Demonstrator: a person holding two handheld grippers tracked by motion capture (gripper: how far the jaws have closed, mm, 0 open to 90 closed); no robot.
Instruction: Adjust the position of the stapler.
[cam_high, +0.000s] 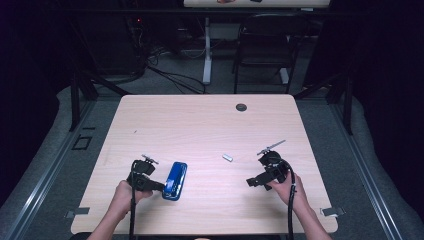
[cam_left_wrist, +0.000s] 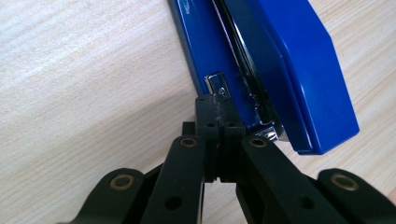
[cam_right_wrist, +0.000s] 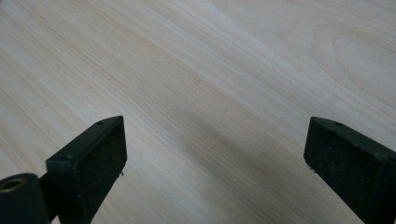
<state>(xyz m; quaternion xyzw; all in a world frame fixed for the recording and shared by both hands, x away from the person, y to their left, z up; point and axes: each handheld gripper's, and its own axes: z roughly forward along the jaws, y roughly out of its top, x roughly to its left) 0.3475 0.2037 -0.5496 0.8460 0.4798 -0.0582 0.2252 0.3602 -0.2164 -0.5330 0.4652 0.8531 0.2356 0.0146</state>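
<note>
A blue stapler (cam_high: 175, 180) lies on the wooden table (cam_high: 200, 125) at the front left. My left gripper (cam_high: 159, 186) is right beside its near end, held by a hand. In the left gripper view the jaws are pressed together with nothing between them. The gripper (cam_left_wrist: 219, 105) touches the stapler (cam_left_wrist: 289, 70) at its base, by a small metal tab (cam_left_wrist: 217, 86). My right gripper (cam_high: 255, 181) is at the front right, apart from the stapler. Its jaws stand wide open over bare wood in the right gripper view (cam_right_wrist: 215, 140).
A small pale oblong piece (cam_high: 227, 158) lies near the table's middle, between the two grippers. A dark round grommet (cam_high: 241, 107) sits near the far edge. A black chair (cam_high: 265, 45) and a desk leg (cam_high: 207, 55) stand beyond the table.
</note>
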